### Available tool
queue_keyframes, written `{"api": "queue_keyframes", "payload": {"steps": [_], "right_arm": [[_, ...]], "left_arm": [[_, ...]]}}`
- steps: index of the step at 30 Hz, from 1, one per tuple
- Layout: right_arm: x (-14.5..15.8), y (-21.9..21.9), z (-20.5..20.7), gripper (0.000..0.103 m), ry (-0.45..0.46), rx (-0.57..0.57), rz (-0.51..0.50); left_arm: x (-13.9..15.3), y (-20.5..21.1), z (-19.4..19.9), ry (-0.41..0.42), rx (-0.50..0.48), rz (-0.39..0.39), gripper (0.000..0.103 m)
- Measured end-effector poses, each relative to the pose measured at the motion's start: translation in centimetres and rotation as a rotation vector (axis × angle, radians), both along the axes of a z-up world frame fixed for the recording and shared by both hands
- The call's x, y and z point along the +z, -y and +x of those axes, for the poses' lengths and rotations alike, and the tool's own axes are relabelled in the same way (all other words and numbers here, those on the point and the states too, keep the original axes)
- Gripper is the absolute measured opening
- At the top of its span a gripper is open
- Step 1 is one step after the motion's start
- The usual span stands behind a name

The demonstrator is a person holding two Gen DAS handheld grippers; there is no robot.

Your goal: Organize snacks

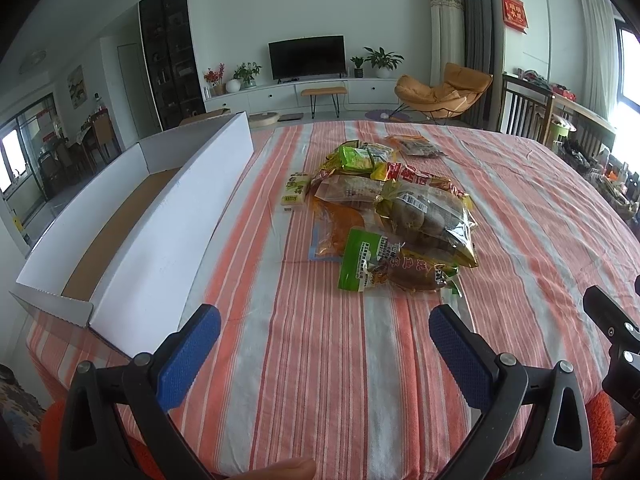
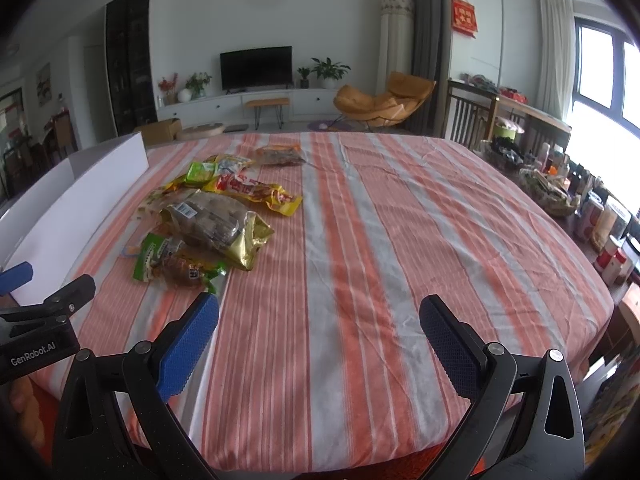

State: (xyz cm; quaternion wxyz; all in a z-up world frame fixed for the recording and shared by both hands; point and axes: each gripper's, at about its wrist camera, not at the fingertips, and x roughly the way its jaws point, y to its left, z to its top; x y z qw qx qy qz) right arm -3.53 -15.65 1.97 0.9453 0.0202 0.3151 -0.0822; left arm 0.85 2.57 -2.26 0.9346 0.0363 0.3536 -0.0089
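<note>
With nothing yet lifted, left gripper [image 1: 325,326] hanging spread wide over bare striped tablecloth [image 1: 320,380], blue pads [image 1: 188,356] well apart and pinching nothing. Right gripper [image 2: 319,316] the same on its side: fingers splayed, empty, poised above open cloth to the right of the pile. Just beyond the left tips, a green-labelled packet [image 1: 360,264] of something brown, nearest of the lot and likely the easiest first pick. Behind and partly over it, a gold-edged clear bag [image 1: 428,216] of round brown pieces, lying atop an orange-tinted pouch [image 1: 336,228]. Farther on, a red-and-yellow wrapper [image 1: 416,178], a small pale packet [image 1: 296,190] off to the left, green sachets [image 1: 356,156] at the back of the heap, and one clear packet [image 1: 418,146] apart near the far edge. Off to the left, long white cardboard box [image 1: 160,216] standing open beside the pile, brown floor showing and seemingly bare, though its far end hard to make out past the wall. Judged from that: task at its very start, every snack on the cloth, none boxed, all the sorting left to do.
</note>
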Motion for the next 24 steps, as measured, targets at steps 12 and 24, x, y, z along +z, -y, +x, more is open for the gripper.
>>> {"api": "queue_keyframes", "payload": {"steps": [12,24], "right_arm": [[-0.11,-0.06,0.01,0.102,-0.001,0.001,0.001],[-0.69,-0.47,0.17,0.102,-0.011,0.002,0.001]], "left_arm": [[-0.14,0.06,-0.06,-0.005,-0.002,0.002,0.103],[-0.74,0.24,-0.07,-0.021,-0.013,0.014,0.103]]}}
